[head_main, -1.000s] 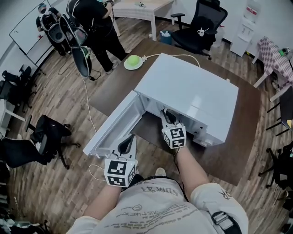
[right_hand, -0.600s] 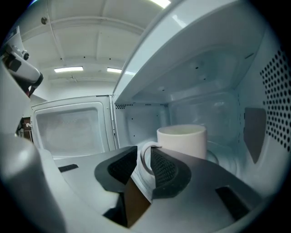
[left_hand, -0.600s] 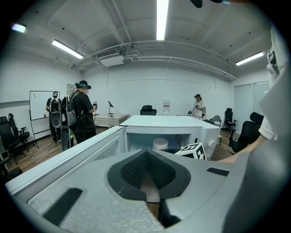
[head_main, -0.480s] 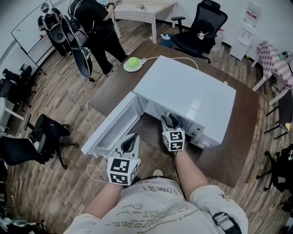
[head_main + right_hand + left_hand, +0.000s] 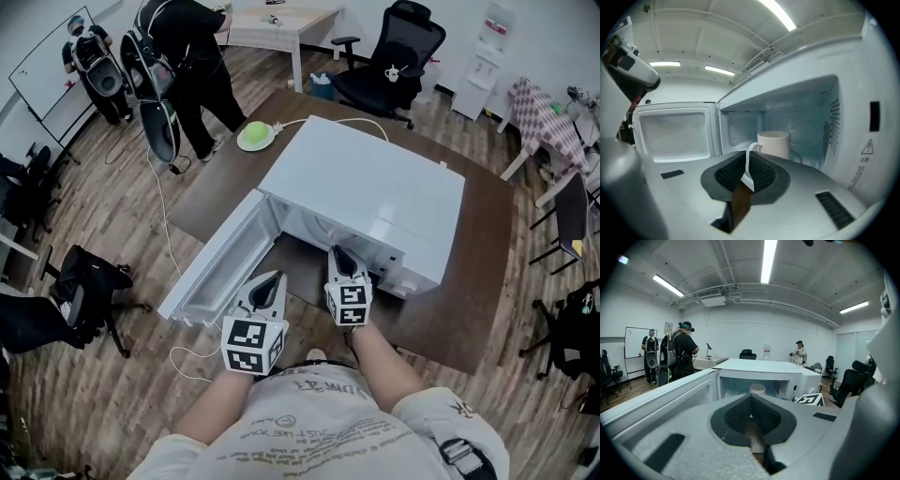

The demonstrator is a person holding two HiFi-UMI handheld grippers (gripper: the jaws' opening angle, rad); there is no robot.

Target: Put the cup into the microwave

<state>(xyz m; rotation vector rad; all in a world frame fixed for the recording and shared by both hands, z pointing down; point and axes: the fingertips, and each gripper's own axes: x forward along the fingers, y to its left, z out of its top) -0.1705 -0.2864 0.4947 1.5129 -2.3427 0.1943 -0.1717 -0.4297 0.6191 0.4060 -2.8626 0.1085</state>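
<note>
- The cup stands on the floor of the microwave, well inside it.
- It stands straight up with its mouth on top. Its handle points out toward the open front.
- The side walls and the roof are apart from the cup, so there is room around it.
- The door is swung wide open to the left.
- The right gripper is at the front edge of the opening, apart from the cup. Its jaws have just been closing and are almost together, with nothing between them.
- The left gripper is near the door, jaws together, holding nothing.
- The microwave sits on a brown table.
</note>
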